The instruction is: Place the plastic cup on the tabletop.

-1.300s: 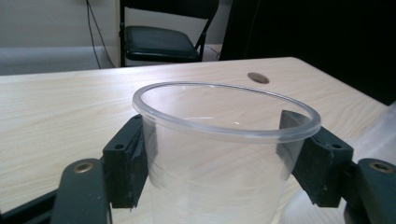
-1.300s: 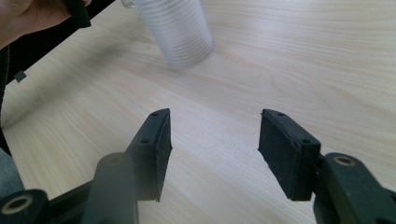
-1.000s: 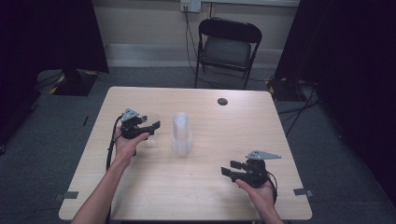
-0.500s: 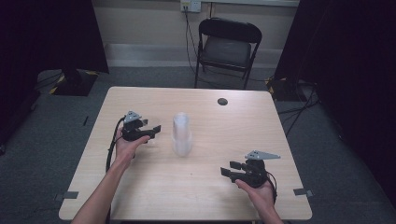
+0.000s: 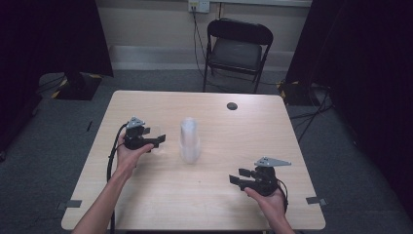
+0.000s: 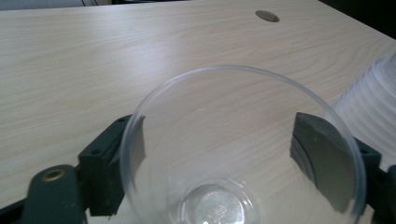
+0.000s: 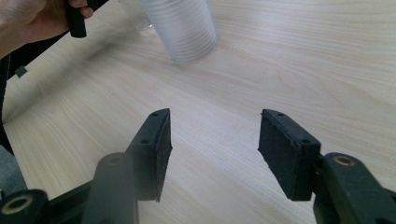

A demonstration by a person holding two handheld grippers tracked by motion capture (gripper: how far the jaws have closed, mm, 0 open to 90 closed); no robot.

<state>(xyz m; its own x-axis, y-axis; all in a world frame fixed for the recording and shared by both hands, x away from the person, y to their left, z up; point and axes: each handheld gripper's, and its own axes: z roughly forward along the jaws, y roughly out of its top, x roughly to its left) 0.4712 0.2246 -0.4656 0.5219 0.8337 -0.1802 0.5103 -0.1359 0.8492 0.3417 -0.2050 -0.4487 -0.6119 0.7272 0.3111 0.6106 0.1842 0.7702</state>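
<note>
Left tool (image 5: 155, 141) had just been opening, jaws wide around a clear cup (image 6: 243, 149) standing on the worktop (image 5: 146, 190), just left of the cup stack (image 5: 189, 139). Right tool (image 5: 242, 176) sat open and empty, well apart.

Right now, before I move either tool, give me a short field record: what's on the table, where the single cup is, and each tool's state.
surface: wooden table
stack: clear plastic cup stack, upright mid-table
single cup: clear plastic cup, upright between the left tool's jaws, beside the stack
left tool: jaws have just been opening; pads look clear of the cup wall
right tool: open, nothing between its jaws, apart from the stack
other: round dark cable port, far side of table
</note>
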